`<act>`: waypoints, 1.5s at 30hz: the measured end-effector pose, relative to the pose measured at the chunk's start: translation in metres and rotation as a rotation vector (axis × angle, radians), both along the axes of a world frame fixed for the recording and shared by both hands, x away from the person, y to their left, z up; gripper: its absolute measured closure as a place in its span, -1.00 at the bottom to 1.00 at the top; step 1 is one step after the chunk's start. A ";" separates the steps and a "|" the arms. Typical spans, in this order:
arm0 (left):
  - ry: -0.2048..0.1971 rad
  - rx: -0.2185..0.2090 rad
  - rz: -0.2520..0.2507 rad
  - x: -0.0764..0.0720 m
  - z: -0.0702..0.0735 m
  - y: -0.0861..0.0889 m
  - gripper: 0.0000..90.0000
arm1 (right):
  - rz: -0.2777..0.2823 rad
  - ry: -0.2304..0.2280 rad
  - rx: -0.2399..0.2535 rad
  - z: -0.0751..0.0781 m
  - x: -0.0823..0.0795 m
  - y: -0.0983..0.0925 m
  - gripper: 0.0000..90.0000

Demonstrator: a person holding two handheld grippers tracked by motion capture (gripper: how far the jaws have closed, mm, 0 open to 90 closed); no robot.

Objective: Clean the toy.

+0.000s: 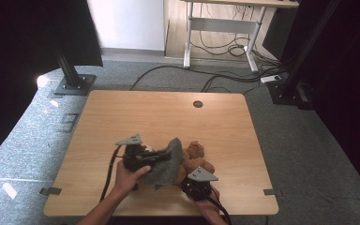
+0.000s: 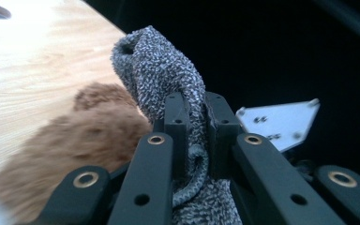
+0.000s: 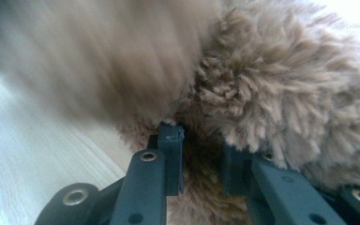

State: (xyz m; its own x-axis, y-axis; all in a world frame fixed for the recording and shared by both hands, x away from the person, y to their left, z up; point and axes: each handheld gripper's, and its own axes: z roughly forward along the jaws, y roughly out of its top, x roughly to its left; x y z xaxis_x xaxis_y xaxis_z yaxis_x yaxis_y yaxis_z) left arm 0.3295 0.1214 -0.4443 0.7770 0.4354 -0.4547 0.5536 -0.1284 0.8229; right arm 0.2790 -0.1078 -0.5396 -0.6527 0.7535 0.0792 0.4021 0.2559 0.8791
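Between the left claw's (image 2: 194, 140) clamped jaws, grey knit cloth (image 2: 161, 70) stands bunched above the brown plush toy (image 1: 198, 158), which the right claw (image 3: 199, 140) grips on the desk (image 1: 122, 117). Probably dressing: lift cloth gently, keep toy pinned.

One grey cloth (image 1: 165, 163), one plush toy (image 1: 195, 157)

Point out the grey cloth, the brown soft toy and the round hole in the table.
grey cloth (image 2: 161, 70), left gripper view, on the bunched fold above the claw.
brown soft toy (image 3: 281, 89), right gripper view, on its shaggy fur.
round hole (image 1: 198, 104), high view, at its dark middle near the table's far edge.
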 end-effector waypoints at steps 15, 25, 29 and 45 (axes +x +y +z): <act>0.042 0.083 0.193 0.001 -0.033 0.068 0.80 | -0.027 0.001 -0.003 0.000 0.002 0.003 0.65; 0.016 0.065 0.223 -0.008 -0.031 0.094 0.79 | -0.033 0.008 0.005 0.000 0.004 0.004 0.65; -0.005 0.072 0.247 -0.009 -0.028 0.100 0.78 | -0.039 0.005 0.012 0.000 0.004 0.004 0.65; -0.050 0.103 0.345 -0.009 -0.017 0.125 0.79 | -0.067 0.014 0.028 -0.001 0.014 0.004 0.66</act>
State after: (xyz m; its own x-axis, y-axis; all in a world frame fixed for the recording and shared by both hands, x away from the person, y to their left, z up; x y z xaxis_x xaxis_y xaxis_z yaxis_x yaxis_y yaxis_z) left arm 0.3208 0.2459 -0.4616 0.5965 0.7175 -0.3598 0.5382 -0.0251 0.8424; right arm 0.2935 -0.1043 -0.5405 -0.5996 0.7928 0.1092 0.4295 0.2036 0.8798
